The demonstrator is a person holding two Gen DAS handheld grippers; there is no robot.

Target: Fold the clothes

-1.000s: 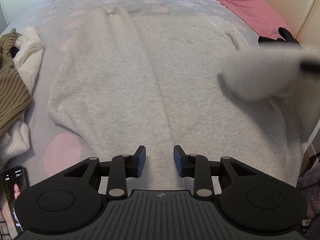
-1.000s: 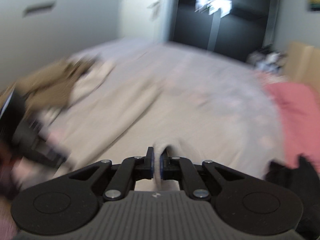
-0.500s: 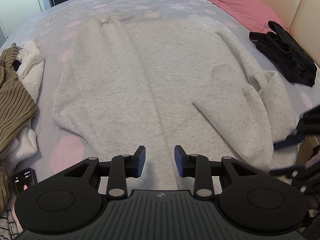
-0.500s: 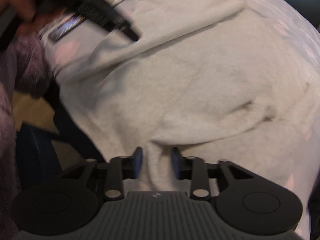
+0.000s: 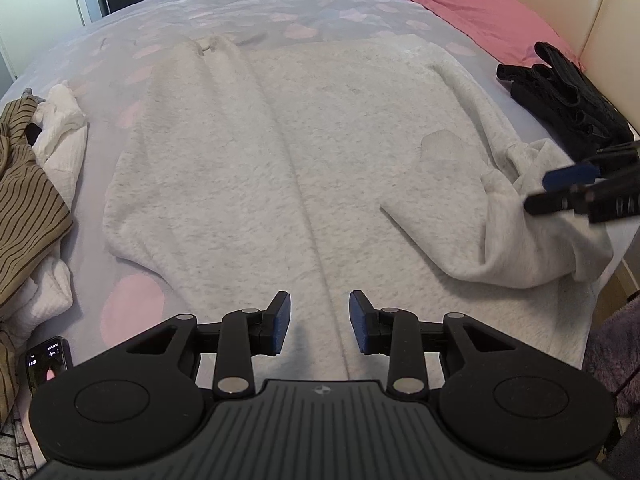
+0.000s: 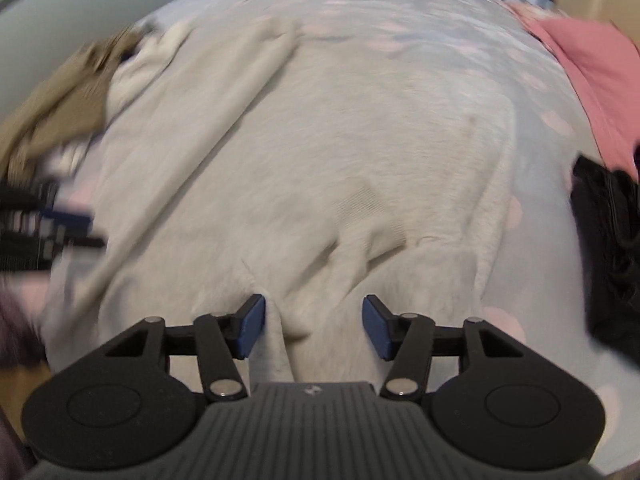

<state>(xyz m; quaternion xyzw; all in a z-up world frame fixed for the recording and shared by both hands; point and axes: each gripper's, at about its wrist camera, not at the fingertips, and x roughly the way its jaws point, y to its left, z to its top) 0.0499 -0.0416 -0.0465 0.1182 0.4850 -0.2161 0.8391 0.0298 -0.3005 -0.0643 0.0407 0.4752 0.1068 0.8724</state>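
Note:
A light grey fleece sweater (image 5: 288,168) lies spread flat on the bed, its left side folded inward. Its right sleeve (image 5: 480,200) is folded across the body, cuff toward the middle. My left gripper (image 5: 319,322) hovers open over the sweater's near hem, nothing between its fingers. My right gripper (image 6: 313,328) is open above the bunched sleeve fabric (image 6: 360,240); a fold rises between its fingers without being pinched. In the left wrist view the right gripper (image 5: 576,188) shows at the right edge over the sleeve. In the right wrist view the left gripper (image 6: 48,232) is blurred at the left.
The bed sheet (image 5: 240,12) is lilac with pink spots. A brown striped garment (image 5: 24,192) and white clothes (image 5: 60,140) pile at the left. A black garment (image 5: 568,92) lies at the right by a pink pillow (image 5: 472,4). A phone (image 5: 48,360) rests at the near left.
My right gripper carried the sleeve across the sweater, opened and let it go; its jaws now stand wider. The sleeve lies folded on the body. The left gripper stayed open in place.

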